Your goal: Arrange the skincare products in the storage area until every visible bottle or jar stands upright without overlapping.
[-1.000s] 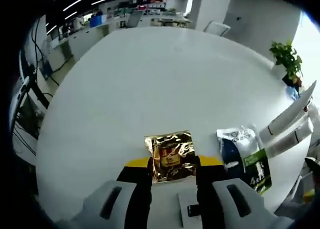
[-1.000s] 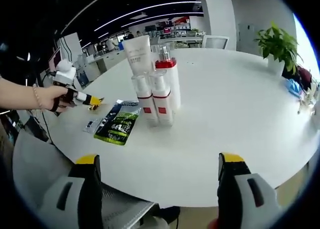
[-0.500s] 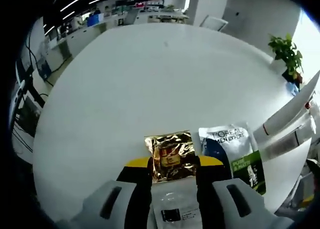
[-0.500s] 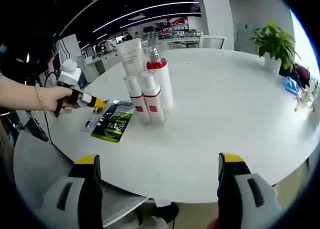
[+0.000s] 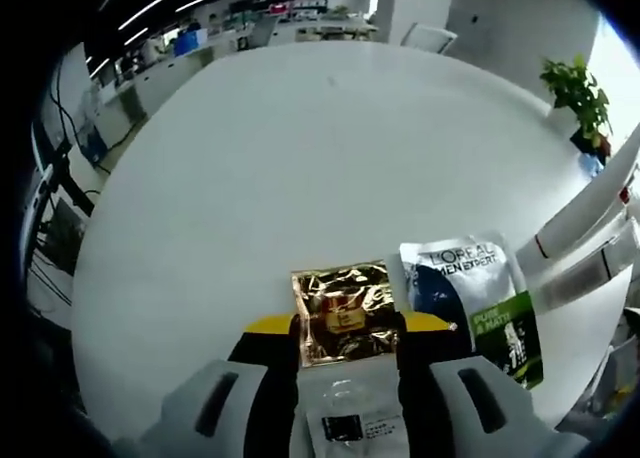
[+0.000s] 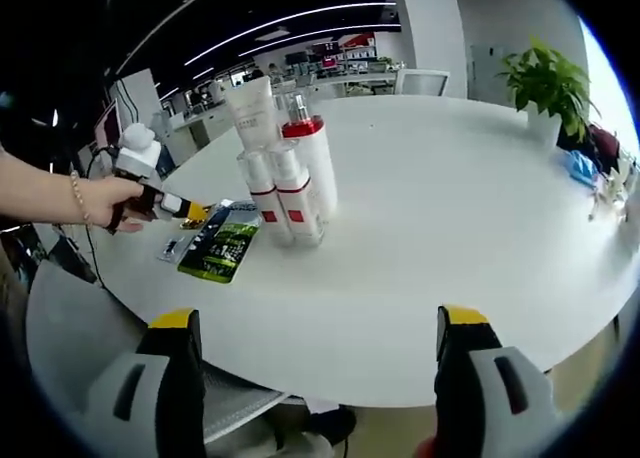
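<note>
Left gripper (image 5: 345, 328) clamps gold sachet (image 5: 345, 312), L'Oreal sachet (image 5: 478, 300) just beside. Right gripper (image 6: 316, 330) gapes, empty. Sachet grip unchanged; bottle cluster (image 6: 283, 183) upright.

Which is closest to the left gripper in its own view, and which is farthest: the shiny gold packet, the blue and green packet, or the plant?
1. Gold packet: right between the left gripper's jaws.
2. Blue and green packet: just to the right, flat on the white table.
3. Plant: far off at the table's upper right edge.
</note>
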Available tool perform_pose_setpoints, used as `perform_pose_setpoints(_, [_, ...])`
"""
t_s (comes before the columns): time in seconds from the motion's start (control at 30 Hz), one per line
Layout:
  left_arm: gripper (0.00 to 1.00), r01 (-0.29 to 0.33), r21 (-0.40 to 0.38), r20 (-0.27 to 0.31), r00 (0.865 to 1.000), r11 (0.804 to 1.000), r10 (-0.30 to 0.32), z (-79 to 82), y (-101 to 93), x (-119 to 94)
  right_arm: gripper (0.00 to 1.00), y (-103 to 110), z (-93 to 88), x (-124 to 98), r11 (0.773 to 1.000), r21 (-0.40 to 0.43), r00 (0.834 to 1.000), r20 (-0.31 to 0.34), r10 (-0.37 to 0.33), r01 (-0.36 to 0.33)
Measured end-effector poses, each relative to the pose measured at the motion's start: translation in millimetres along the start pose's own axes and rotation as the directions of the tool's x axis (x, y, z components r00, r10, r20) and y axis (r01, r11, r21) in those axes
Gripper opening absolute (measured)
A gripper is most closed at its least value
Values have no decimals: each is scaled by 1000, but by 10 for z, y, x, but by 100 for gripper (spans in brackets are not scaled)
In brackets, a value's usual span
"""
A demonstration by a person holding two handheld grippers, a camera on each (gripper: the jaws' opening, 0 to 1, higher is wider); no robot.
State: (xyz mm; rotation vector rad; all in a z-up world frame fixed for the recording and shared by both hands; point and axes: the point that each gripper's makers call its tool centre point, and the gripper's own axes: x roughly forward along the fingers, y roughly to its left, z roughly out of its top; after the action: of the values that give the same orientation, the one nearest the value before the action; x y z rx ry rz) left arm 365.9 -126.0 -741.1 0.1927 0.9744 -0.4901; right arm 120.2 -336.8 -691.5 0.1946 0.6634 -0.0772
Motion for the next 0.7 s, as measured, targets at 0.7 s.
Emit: perform_pose_setpoints(0.7, [45,10,0,62,998,1000,-10,119,119,-158,98,83,75,10,1000,-16,1000,14,9,-9])
